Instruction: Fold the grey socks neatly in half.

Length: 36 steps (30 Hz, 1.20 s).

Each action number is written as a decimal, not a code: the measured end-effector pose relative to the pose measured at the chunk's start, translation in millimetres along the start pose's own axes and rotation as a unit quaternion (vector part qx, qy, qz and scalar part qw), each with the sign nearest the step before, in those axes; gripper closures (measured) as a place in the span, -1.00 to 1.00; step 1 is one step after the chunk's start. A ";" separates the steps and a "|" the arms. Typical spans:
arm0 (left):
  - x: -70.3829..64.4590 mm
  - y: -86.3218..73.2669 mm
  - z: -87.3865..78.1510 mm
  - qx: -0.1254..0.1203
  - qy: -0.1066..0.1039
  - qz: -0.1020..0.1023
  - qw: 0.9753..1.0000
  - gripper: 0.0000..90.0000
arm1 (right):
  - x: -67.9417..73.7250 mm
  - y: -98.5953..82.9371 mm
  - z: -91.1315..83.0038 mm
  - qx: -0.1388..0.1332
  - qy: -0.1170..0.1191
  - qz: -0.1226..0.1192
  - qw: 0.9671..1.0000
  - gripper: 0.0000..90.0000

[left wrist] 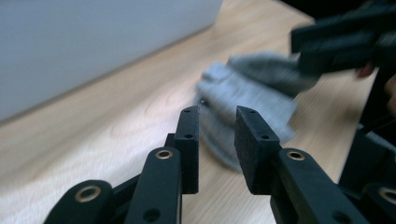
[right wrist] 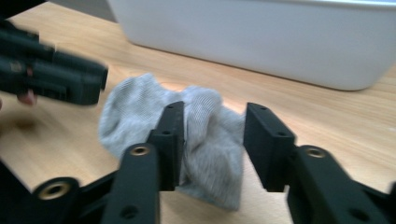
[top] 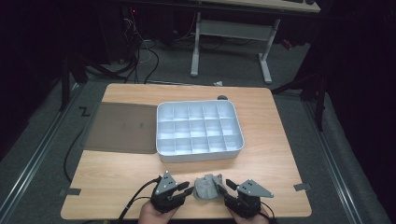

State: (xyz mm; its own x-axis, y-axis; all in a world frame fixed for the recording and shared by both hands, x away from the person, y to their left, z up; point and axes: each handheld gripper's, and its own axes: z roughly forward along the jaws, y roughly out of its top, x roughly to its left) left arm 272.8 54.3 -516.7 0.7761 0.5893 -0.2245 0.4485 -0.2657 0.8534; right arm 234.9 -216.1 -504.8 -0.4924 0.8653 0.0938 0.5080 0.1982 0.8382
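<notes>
Wooden table (top: pixel 116 177), dark cabled floor (top: pixel 154 60)

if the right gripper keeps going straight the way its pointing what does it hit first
Most likely the grey sock: the right gripper has its jaws open and the crumpled cloth lies right between and ahead of them. Behind it stands the white tray's wall. Whether the jaws already touch the sock is unclear.

One sock (top: pixel 207 186), one tray (top: pixel 200 156), two claws
</notes>
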 end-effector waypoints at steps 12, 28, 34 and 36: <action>-12.5 -6.6 23.2 0.055 -0.003 0.032 0.998 0.68 | 7.5 -1.6 3.1 0.009 -0.009 -0.019 1.000 0.97; -11.3 -6.2 29.0 0.067 -0.006 0.032 0.997 0.68 | 32.7 18.7 14.6 0.005 0.036 -0.051 0.998 0.97; -11.4 -6.2 30.4 0.074 -0.006 0.030 0.997 0.69 | 41.5 12.2 29.0 0.025 0.060 -0.057 0.996 0.98; -10.4 -5.8 30.7 0.080 -0.004 0.026 0.996 0.68 | 41.8 9.0 31.7 0.028 0.063 -0.056 0.996 0.98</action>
State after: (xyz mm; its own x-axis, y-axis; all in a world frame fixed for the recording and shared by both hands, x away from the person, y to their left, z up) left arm 275.7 26.3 -533.8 0.8029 0.5664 -0.1859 0.4721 -0.4139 0.7783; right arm 241.3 -163.5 -510.3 -0.6310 0.7724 0.0719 0.4825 0.3182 0.8160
